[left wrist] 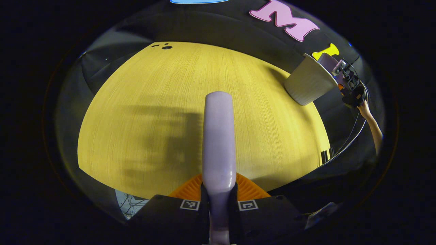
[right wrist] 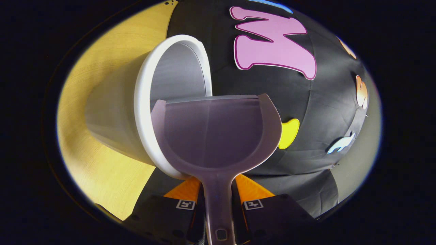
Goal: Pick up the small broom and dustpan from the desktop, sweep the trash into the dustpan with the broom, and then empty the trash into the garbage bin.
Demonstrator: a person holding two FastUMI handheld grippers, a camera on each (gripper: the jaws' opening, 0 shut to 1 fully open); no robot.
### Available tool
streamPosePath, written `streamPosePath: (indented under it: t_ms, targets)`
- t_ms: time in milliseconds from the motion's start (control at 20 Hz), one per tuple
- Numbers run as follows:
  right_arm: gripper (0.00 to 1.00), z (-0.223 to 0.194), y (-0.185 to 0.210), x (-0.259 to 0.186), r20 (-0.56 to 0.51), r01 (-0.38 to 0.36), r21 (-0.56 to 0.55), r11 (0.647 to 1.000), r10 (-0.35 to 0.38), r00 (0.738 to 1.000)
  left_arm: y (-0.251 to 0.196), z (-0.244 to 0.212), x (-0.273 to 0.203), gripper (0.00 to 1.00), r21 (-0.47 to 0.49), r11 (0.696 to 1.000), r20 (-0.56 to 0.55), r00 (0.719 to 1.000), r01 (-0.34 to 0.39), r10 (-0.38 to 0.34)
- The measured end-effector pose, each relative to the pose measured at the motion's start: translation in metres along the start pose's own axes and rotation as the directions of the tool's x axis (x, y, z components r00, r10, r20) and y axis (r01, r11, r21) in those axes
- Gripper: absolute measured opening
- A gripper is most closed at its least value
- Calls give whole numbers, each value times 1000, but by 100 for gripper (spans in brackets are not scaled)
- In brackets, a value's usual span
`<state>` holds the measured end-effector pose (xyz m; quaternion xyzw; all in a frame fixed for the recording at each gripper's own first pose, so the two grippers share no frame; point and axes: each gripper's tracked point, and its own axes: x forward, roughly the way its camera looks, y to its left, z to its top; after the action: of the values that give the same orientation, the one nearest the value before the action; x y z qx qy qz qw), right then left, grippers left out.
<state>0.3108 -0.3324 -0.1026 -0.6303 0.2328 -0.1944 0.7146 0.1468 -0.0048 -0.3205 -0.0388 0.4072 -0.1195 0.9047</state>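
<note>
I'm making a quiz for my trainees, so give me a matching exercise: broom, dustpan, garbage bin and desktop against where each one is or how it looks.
Things:
1. broom
2. dustpan
3. garbage bin
4. desktop

States:
A. yellow wood grain, shadowed
B. held in the right tongs, at the bin's mouth
C. white rim, pale grey inside
D. handle clamped in the left tongs

Pairs: 1-D, 2-B, 3-C, 4-A

Lilac dustpan (right wrist: 214, 136), white-rimmed grey bin (right wrist: 146, 102), yellow wood-grain desktop (left wrist: 170, 102), seemingly lilac broom (left wrist: 219, 136).
</note>
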Motion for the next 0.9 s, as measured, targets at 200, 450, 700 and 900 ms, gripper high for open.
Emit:
streamPosePath:
  t_ms: [200,450,700,900]
  targets:
    - [37,-8,5,2,-55,-98,210,973,112,992,-2,-3,1,25,4,1000,1,1000,-1,1]
    - [37,-9,5,3,-96,-151,463,874,218,971,-1,5,-1,26,10,1000,22,1000,-16,16]
    - [37,-4,1,0,-66,-180,632,754,284,957,-3,15,-9,27,-7,1000,84,996,-25,26]
    - [37,10,-1,-3,10,-220,755,618,325,946,-5,16,-12,26,-43,999,120,993,-7,12]
